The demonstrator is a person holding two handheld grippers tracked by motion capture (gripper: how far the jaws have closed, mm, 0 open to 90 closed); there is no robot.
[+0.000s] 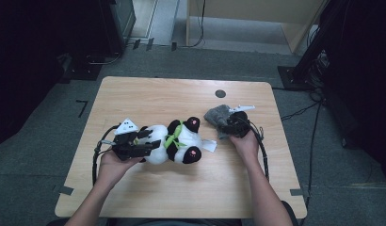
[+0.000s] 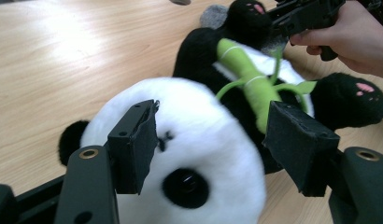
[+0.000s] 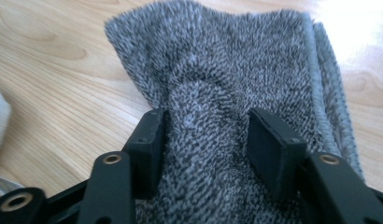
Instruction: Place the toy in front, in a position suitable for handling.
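A plush panda (image 1: 177,141) lies on its back in the middle of the wooden table (image 1: 158,94), with a green bamboo stalk (image 2: 248,84) across its chest. My left gripper (image 1: 151,141) comes in from the left. Its jaws stand open on either side of the panda's white head (image 2: 203,140), and the right pad is clear of the fur. A grey fuzzy cloth (image 1: 214,114) lies to the right of the panda. My right gripper (image 1: 229,123) points down at the cloth. In the right gripper view its pads (image 3: 152,140) pinch a raised fold of the cloth (image 3: 217,56).
A small dark round disc (image 1: 220,93) sits near the table's far edge. The panda's white tag (image 1: 209,145) sticks out toward the right hand. Cables trail from both grippers. Black stands and a wooden cabinet (image 1: 257,19) are on the floor beyond the table.
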